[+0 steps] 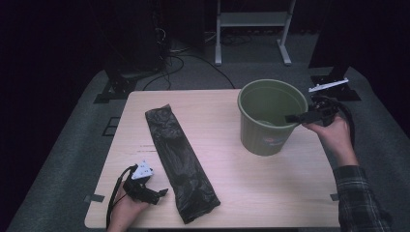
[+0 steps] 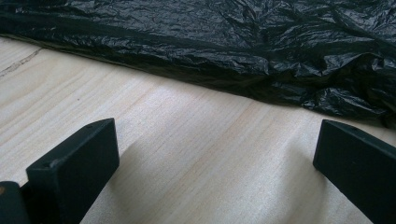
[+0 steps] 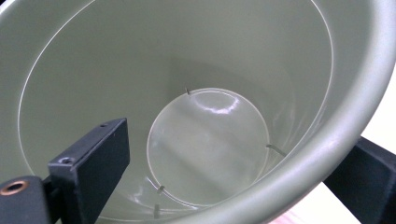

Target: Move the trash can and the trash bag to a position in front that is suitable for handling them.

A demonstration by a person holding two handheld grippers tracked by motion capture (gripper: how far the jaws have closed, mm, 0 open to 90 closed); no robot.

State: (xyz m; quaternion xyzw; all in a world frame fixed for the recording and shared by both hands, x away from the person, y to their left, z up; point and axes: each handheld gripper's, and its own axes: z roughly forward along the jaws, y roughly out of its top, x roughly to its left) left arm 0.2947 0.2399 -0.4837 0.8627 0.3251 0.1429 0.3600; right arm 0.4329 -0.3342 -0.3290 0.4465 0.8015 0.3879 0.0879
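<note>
Two tongs spread, left [image 1: 162,192] beside lengthwise black bag [image 1: 180,162], right [image 1: 291,118] straddling upright bucket [image 1: 265,137] rim (mouth up).

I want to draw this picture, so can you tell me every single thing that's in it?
Bin bag: one, black and crinkly, lying flat down the left half of the table.
Bucket: one, green, upright on the right part of the table, nothing inside it.
Table: one, pale wood.
White frame: one, on the grey floor behind the table.
Cables: a few, black, on the floor at the back.
Left tongs: one, black, open, low over the table beside the bag, not touching it.
Right tongs: one, black, one jaw inside the bucket's rim and one outside; whether they pinch it is unclear.
Sleeve: one, checked, bottom right.
</note>
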